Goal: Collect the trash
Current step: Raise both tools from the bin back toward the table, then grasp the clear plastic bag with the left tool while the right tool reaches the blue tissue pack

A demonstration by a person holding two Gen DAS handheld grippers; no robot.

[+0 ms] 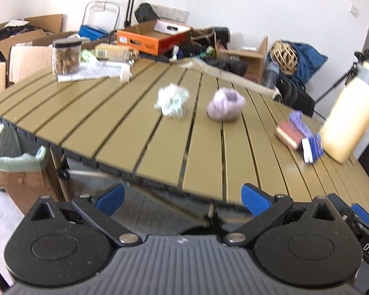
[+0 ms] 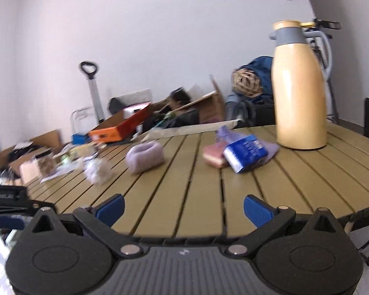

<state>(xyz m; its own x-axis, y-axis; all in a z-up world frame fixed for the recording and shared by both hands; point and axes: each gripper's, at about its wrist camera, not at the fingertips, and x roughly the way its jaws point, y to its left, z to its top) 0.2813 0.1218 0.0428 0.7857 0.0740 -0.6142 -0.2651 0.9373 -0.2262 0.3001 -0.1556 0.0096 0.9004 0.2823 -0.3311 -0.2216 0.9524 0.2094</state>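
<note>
Standing wide apart with nothing between their blue pads, the jaws of the left gripper [image 1: 183,198] and the right gripper [image 2: 184,207] both hang empty just short of the near edge of the slatted table [image 1: 125,132]. Beyond them, out on the open slats and well clear of either tool, lie the likely targets: a crumpled white paper wad [image 1: 172,103] and, just beside it, a soft lilac bundle [image 1: 226,107] that looks like balled tissue or cloth, though blur hides its make. Both seem very light and yielding, so a pinch across the widest part of each wad should crush it slightly and hold; a glancing touch would probably just push it along the smooth slats. Down to the left of the table stands a lined bin [image 1: 17,157], the likely destination. The blue packet [image 2: 246,153], the pinkish block [image 2: 212,157] touching it, and the tall cream jug [image 2: 300,86] appear stiffer and heavier.
</note>
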